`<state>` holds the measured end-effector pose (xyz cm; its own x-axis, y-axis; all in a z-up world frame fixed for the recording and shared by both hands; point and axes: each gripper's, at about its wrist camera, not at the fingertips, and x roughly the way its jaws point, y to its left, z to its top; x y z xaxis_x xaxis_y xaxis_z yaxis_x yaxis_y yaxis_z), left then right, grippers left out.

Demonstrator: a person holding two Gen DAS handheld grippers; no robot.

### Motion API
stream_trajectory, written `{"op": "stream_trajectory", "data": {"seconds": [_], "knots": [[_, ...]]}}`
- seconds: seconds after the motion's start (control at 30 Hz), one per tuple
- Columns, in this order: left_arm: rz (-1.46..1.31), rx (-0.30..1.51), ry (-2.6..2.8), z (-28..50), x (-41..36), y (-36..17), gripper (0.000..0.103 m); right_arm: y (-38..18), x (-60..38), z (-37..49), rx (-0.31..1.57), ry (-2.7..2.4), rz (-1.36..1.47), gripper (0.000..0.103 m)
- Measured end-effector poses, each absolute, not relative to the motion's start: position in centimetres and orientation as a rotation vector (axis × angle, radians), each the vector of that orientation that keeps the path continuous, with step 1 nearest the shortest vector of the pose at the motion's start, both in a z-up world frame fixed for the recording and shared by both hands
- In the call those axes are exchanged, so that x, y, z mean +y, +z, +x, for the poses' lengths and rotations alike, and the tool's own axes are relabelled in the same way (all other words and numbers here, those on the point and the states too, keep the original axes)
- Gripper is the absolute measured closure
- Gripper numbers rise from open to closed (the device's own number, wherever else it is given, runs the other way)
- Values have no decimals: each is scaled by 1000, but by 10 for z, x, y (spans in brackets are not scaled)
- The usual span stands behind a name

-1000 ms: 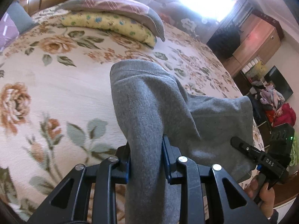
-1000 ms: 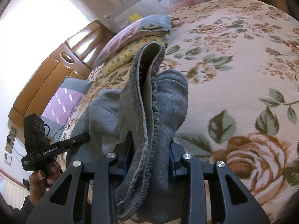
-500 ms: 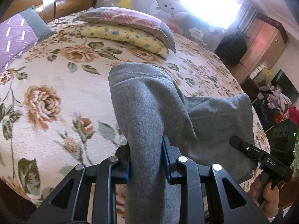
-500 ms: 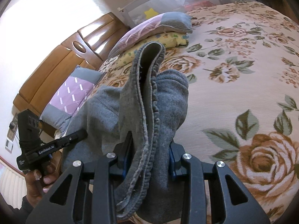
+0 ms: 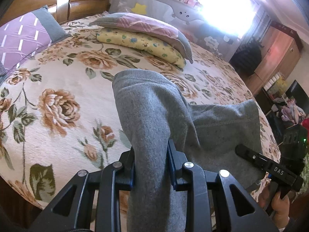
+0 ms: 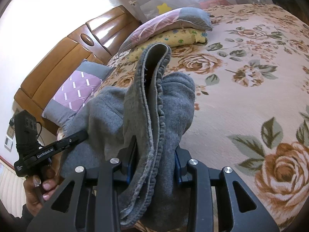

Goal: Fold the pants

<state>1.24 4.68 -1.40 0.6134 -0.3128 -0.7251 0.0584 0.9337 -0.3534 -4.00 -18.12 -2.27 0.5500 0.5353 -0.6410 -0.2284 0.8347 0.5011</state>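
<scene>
Each hand-held gripper, left (image 5: 151, 164) and right (image 6: 152, 162), is clamped on the grey pants (image 5: 154, 119) held above the floral bed (image 5: 58, 89) ahead.

Floral bed (image 5: 58, 81) (wooden headboard (image 6: 58, 63))

- Left wrist view: looks along the left tool (image 5: 152, 166), close over the bed (image 5: 58, 141), facing the window side.
- Right wrist view: looks along the right tool (image 6: 152, 166), equally close, facing the headboard (image 6: 63, 58).
- Shared: pants (image 5: 154, 119), stacked pillows (image 6: 170, 27), the opposite tool.
</scene>
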Motion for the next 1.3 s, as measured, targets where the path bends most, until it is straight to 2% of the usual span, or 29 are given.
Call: {"op": "stream_trajectory", "data": {"seconds": [1.3], "knots": [[-328, 924, -170, 76, 71, -40, 77, -42, -150, 26, 921, 470, 362, 69]]}}
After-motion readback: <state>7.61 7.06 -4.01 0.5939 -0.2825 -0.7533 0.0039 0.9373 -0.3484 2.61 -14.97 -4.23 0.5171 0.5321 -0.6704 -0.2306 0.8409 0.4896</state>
